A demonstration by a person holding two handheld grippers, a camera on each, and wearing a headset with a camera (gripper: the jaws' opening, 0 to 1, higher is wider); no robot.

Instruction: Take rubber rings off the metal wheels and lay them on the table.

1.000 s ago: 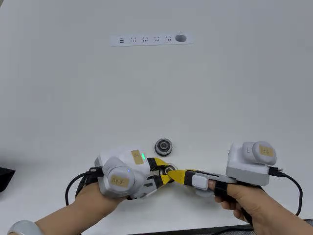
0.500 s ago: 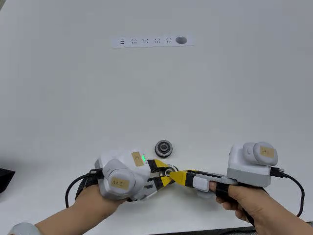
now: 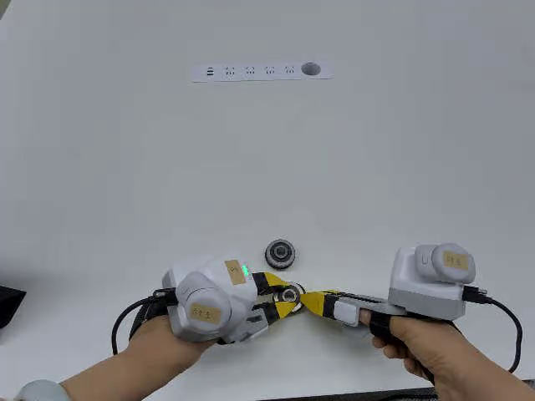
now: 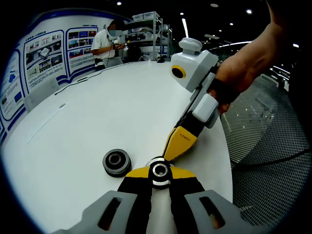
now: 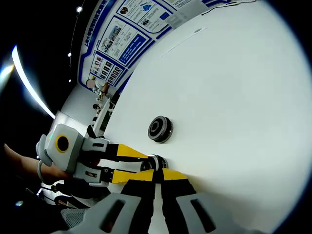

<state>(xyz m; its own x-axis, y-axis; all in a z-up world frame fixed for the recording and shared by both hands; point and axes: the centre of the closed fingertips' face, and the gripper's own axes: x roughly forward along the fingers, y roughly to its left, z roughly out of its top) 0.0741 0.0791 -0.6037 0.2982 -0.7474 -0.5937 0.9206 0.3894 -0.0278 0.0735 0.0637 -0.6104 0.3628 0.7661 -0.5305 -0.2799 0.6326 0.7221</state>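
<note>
1. Head view: clenching a metal wheel (image 3: 290, 294) in the left gripper (image 3: 282, 297) over the near surface (image 3: 376, 167); meeting it from the right with the right gripper (image 3: 308, 300).
2. Left gripper view: jaws clamped on that wheel; resting nearby, a second wheel (image 4: 117, 162).
3. Right gripper view: jaws pressed together against the held wheel's rim.

Smooth, matt white table (image 3: 376, 167) carries a lying wheel (image 3: 280, 253), its bright metal hub set in dull black rubber. Just beside it, a held wheel (image 4: 160, 171) gleams silver between the left gripper (image 4: 160, 176) and right gripper (image 5: 155, 173), both of glossy white plastic with matt yellow tips.
</note>
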